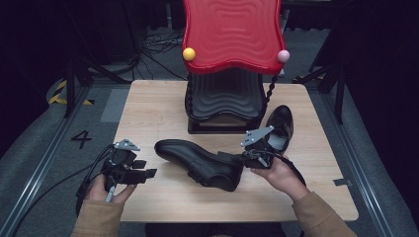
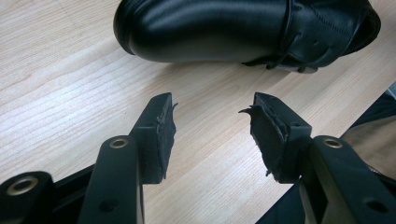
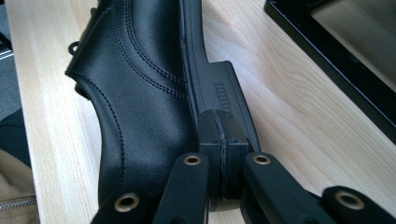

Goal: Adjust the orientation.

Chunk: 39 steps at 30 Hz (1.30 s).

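A black leather shoe (image 1: 197, 160) lies on its side in the middle of the wooden table (image 1: 158, 106), toe to the left and heel to the right. My right gripper (image 1: 236, 157) is at its heel. In the right gripper view the jaws (image 3: 218, 114) are shut pad against pad, with nothing between them, resting on the sole's heel block (image 3: 224, 88) beside the upper (image 3: 135, 79). My left gripper (image 1: 146, 168) sits near the table's left front, open. Its fingers (image 2: 161, 130) stand apart on the wood, a short way from the shoe's toe (image 2: 205, 28). A second black shoe (image 1: 280, 123) lies at the right.
A stand with a wavy red top (image 1: 230, 34) and a black base (image 1: 222, 106) occupies the back middle of the table; its black frame (image 3: 327, 60) lies close to the right of the shoe's sole. Bare wood spreads along the front edge and the back left.
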Tool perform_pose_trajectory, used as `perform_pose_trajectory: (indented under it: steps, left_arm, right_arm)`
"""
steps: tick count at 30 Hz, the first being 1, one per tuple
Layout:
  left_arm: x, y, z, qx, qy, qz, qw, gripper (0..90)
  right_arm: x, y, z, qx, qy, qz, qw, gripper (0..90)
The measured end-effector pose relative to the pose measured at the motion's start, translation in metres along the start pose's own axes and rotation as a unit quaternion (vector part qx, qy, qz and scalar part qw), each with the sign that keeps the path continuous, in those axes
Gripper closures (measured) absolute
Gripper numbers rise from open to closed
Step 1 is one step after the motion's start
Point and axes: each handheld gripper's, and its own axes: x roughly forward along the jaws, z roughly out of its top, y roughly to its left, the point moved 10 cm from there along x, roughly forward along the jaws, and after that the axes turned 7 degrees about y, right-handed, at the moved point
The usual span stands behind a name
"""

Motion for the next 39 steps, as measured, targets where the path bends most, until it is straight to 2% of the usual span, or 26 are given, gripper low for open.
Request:
perform_pose_trajectory:
  steps: [2,5,8,9,10,12,15,16,17,18,20,21,22,23,27,31,32,33,35,37,39]
  left_arm:
    - [-0.001,0.000,0.000,-0.002,-0.001,0.001,1.0000,49.8]
    - [-0.002,0.001,0.000,-0.001,-0.003,0.001,1.0000,49.8]
    - [-0.002,0.001,0.001,0.000,-0.003,0.002,1.0000,49.8]
    - [-0.001,0.001,0.001,-0.002,-0.002,-0.001,1.0000,49.8]
    - [0.000,0.001,0.001,-0.002,-0.001,-0.001,1.0000,49.8]
    - [0.000,0.001,0.001,-0.001,0.000,-0.002,1.0000,49.7]
    - [0.001,0.002,0.001,-0.001,0.000,-0.002,1.0000,49.8]
    - [0.001,0.002,0.001,-0.001,0.000,-0.002,1.0000,49.8]
    - [0.001,0.002,0.001,-0.001,0.000,-0.003,1.0000,49.7]
    - [0.001,0.002,0.001,-0.001,0.000,-0.003,1.0000,49.5]
    - [0.000,0.003,0.000,-0.003,-0.001,-0.002,1.0000,49.1]
    - [0.001,0.004,0.000,-0.003,-0.001,-0.002,1.0000,49.1]
    - [0.001,0.004,0.000,-0.005,-0.001,-0.002,1.0000,49.1]
    - [0.001,0.004,0.000,-0.005,0.001,-0.003,1.0000,49.0]
    - [0.001,0.002,0.000,-0.001,0.001,-0.002,1.0000,48.9]
    - [0.001,0.002,0.001,-0.002,-0.001,-0.004,1.0000,48.9]
    - [0.001,0.002,0.001,-0.002,-0.001,-0.004,1.0000,48.9]
    - [0.001,0.002,0.001,-0.002,-0.001,-0.004,1.0000,48.8]
    - [0.001,0.002,0.000,-0.001,0.000,-0.004,1.0000,48.9]
    - [0.001,0.002,-0.001,-0.001,0.000,-0.003,1.0000,48.8]
    - [0.000,0.001,-0.002,-0.001,0.001,-0.004,1.0000,48.8]
  right_arm:
    - [0.000,-0.003,0.001,0.001,0.002,-0.004,1.0000,89.9]
    - [0.000,-0.012,0.003,0.015,-0.002,-0.015,0.9998,89.9]
    - [0.002,-0.020,0.007,0.025,-0.001,-0.037,0.9990,89.9]
    - [0.002,-0.020,0.007,0.025,-0.001,-0.037,0.9990,89.9]
    - [0.004,-0.027,0.009,0.031,0.005,-0.055,0.9980,89.9]
    - [0.004,-0.029,0.009,0.032,0.006,-0.058,0.9978,89.9]
    - [0.007,-0.038,0.010,0.038,0.010,-0.078,0.9962,89.7]
    - [0.008,-0.041,0.010,0.040,0.011,-0.087,0.9954,88.4]
    - [0.007,-0.045,0.010,0.042,0.010,-0.105,0.9935,84.7]
    - [0.003,-0.049,0.011,0.037,0.005,-0.127,0.9912,84.7]
    - [-0.011,-0.057,0.013,0.038,-0.011,-0.174,0.9839,85.2]
    - [-0.016,-0.058,0.015,0.041,-0.021,-0.173,0.9839,83.7]
    - [-0.023,-0.056,0.018,0.051,-0.042,-0.149,0.9866,82.0]
    - [-0.027,-0.056,0.019,0.057,-0.050,-0.142,0.9870,81.0]
    - [-0.029,-0.052,0.019,0.048,-0.044,-0.128,0.9896,77.7]
    - [-0.028,-0.046,0.020,0.046,-0.045,-0.099,0.9930,71.1]
    - [-0.028,-0.046,0.020,0.046,-0.045,-0.099,0.9930,71.1]
    - [-0.030,-0.039,0.022,0.040,-0.049,-0.077,0.9950,66.5]
    - [-0.031,-0.036,0.023,0.035,-0.051,-0.069,0.9957,64.7]
    - [-0.030,-0.026,0.026,0.015,-0.048,-0.042,0.9978,60.7]
    - [-0.026,-0.020,0.028,-0.001,-0.039,-0.032,0.9987,58.9]
